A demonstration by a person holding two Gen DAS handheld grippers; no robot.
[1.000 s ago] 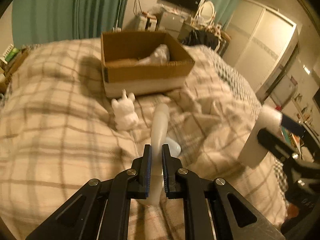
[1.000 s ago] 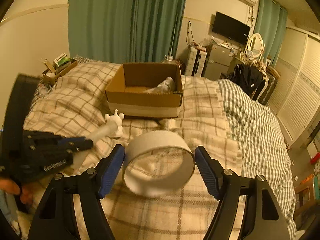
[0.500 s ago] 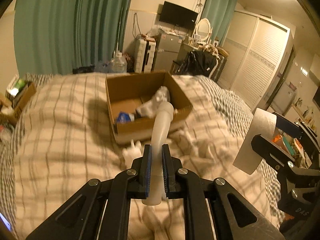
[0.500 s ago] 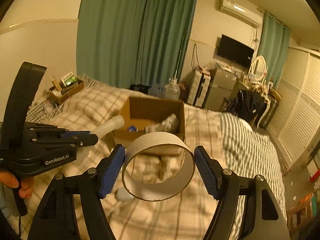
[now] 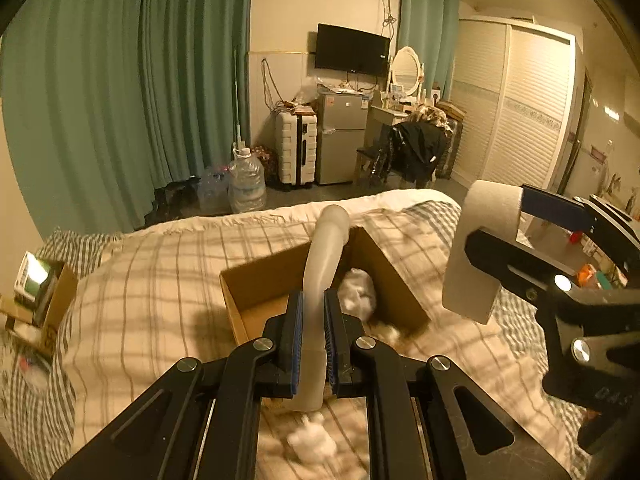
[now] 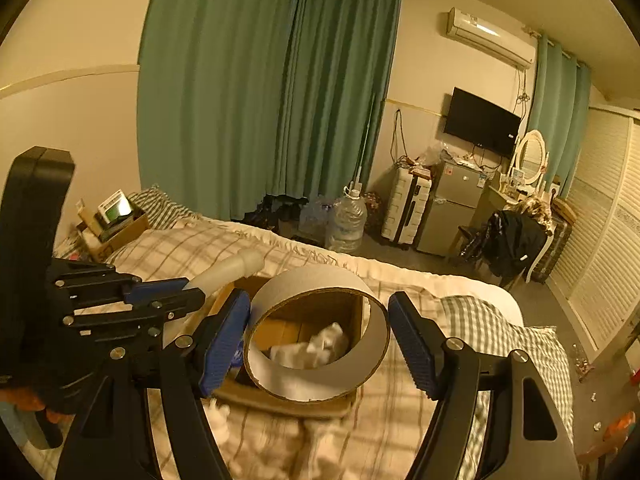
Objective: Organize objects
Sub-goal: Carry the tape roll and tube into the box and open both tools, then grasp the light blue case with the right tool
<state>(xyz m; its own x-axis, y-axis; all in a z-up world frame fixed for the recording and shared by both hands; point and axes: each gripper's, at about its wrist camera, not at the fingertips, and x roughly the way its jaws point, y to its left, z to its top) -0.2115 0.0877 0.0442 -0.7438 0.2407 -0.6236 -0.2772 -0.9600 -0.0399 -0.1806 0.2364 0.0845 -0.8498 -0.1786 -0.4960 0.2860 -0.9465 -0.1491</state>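
Left wrist view: the left claw (image 5: 311, 336) is clenched on the white curved tube (image 5: 323, 256), its blue pads pressed against both sides of the shaft. A second ago this claw sat low over the bed (image 5: 152, 280) with the cardboard box (image 5: 260, 284) well ahead; both claws have since been lifted and carried toward the box, so the tube's far end now hangs above the box opening. That suggests the carry is nearly over and the drop into the box comes next. Inside the box lies a crumpled white bag (image 5: 358, 292). Short of the box, blurred on the bed, is the small white figurine (image 5: 312, 442), not yet collected.

Right wrist view: the right claw (image 6: 318, 340) is spread wide, grasping the cardboard ring (image 6: 320, 374) across its outer wall, just above the box's near edge.
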